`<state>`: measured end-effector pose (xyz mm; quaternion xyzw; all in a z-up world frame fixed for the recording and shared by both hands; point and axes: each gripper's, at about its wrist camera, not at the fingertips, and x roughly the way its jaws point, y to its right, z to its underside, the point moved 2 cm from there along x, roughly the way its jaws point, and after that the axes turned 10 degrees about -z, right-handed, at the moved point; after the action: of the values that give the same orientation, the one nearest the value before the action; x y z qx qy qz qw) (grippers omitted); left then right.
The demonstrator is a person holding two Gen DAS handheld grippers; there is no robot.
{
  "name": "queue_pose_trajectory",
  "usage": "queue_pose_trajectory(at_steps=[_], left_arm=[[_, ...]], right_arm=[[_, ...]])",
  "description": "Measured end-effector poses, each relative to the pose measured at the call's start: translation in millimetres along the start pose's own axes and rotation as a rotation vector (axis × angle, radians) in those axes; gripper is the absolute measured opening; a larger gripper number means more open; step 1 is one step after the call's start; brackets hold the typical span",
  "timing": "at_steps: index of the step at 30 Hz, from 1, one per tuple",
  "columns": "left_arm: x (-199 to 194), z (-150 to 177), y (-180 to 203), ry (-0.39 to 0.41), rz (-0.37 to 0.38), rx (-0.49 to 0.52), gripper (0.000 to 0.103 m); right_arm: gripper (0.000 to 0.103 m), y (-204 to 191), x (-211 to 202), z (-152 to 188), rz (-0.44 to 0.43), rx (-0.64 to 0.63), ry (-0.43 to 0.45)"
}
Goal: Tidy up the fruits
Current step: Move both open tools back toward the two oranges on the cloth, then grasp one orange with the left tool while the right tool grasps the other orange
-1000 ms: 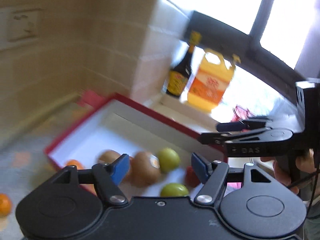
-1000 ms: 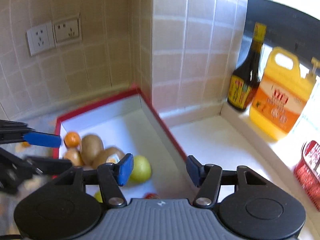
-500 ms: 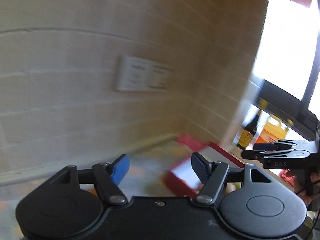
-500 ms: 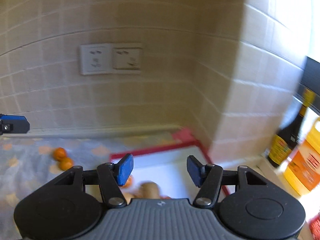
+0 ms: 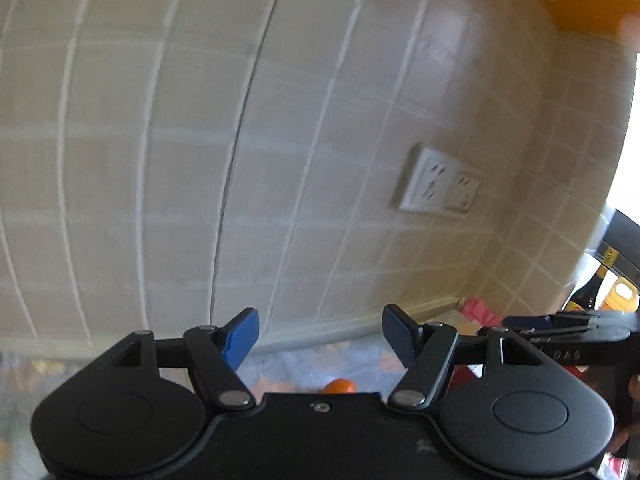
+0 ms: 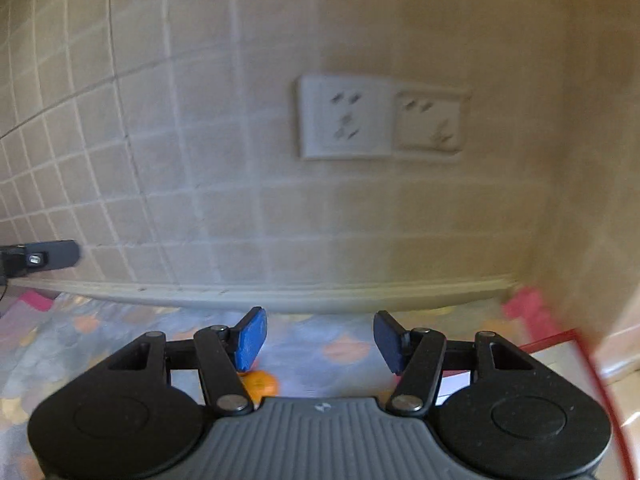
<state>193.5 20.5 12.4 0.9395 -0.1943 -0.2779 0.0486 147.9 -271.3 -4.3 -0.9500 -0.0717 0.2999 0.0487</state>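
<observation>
A tiled wall (image 6: 240,160) faces you. Your left gripper (image 5: 320,338) and right gripper (image 6: 318,340) both gape empty; an orange (image 6: 262,386) sits on the counter (image 6: 312,340) near the right gripper's left finger.

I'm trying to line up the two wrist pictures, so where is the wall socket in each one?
Left wrist: wall socket sits right of centre, tilted, above the gripper.
Right wrist: wall socket sits upper middle, nearly level.
Shared landmark: the small orange low on the patterned cloth.
</observation>
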Motion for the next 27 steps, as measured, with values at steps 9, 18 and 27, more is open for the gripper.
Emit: queue_pose_trajectory(at_steps=[9,18,27], left_arm=[[123,40,-11,-0.347,0.163,-0.144,0.08],[173,58,13,-0.455,0.224,-0.121,0.08],[180,65,30,-0.476,0.239,-0.056,0.077]], right_arm=[[0.061,-2,92,49,-0.089,0.11,-0.218],[0.061,-8,128,65,-0.066,0.095,-0.24],[0.053,-11,136,67,-0.068,0.086,-0.239]])
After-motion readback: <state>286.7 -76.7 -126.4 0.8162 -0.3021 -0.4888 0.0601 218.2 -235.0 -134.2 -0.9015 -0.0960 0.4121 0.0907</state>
